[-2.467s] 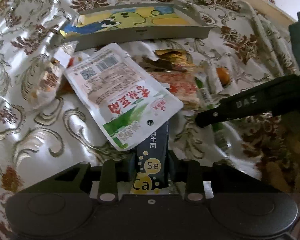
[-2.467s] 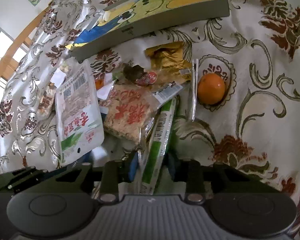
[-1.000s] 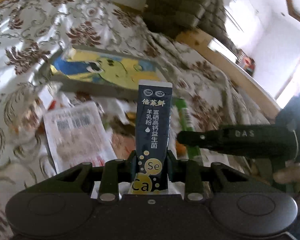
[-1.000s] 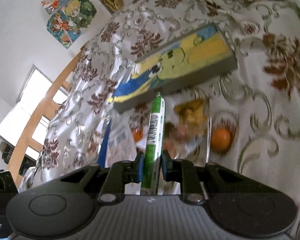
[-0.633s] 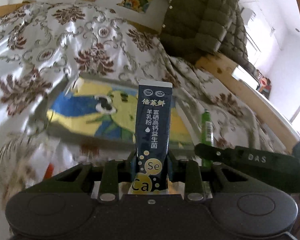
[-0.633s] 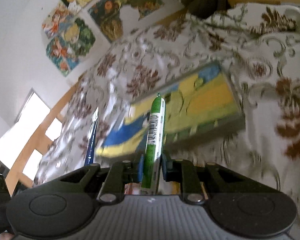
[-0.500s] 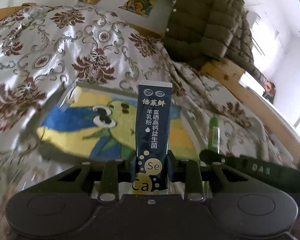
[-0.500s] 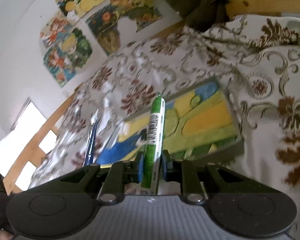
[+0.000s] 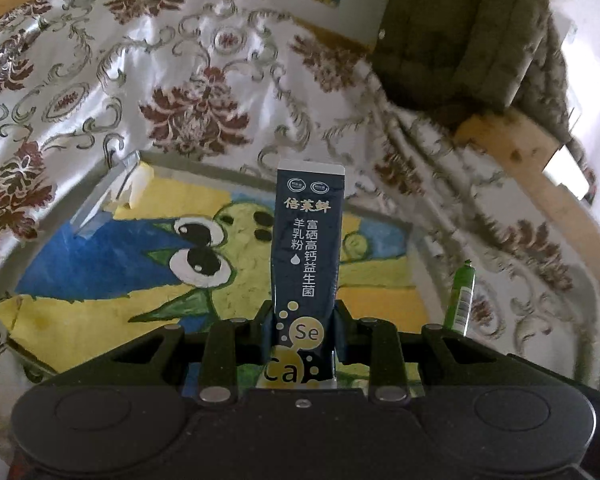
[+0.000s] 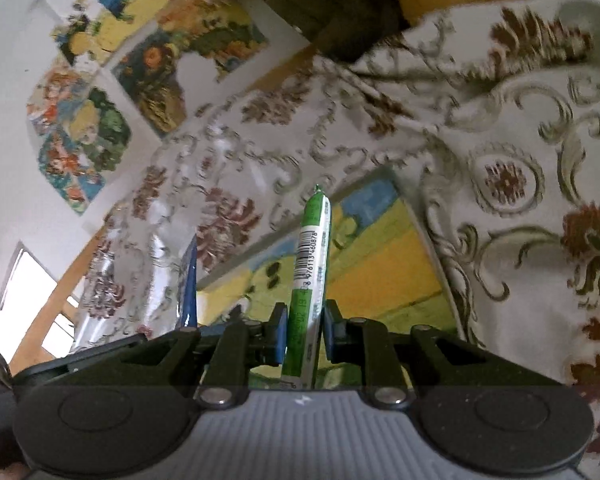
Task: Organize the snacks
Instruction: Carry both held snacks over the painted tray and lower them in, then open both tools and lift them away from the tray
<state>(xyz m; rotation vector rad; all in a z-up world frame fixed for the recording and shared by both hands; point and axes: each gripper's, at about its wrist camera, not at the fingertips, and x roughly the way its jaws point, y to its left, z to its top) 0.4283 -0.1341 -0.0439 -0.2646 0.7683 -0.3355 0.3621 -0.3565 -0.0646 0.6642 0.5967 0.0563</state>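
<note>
My left gripper is shut on a dark blue stick sachet marked Se and Ca, which stands upright between the fingers. It hangs over a shallow grey tray lined with a yellow and blue cartoon picture. My right gripper is shut on a green and white snack stick with a barcode, also upright, above the same tray. The green stick's tip shows at the right in the left wrist view. The blue sachet's edge shows at the left in the right wrist view.
A silvery cloth with brown flower patterns covers the surface around the tray. A dark green quilted jacket hangs on a wooden frame behind. Colourful pictures hang on the white wall. The snack pile is out of sight.
Both grippers lifted their sticks off the snack pile and carried them forward over the tray. The pile has dropped out of view and the tray now fills the area below the fingers.
</note>
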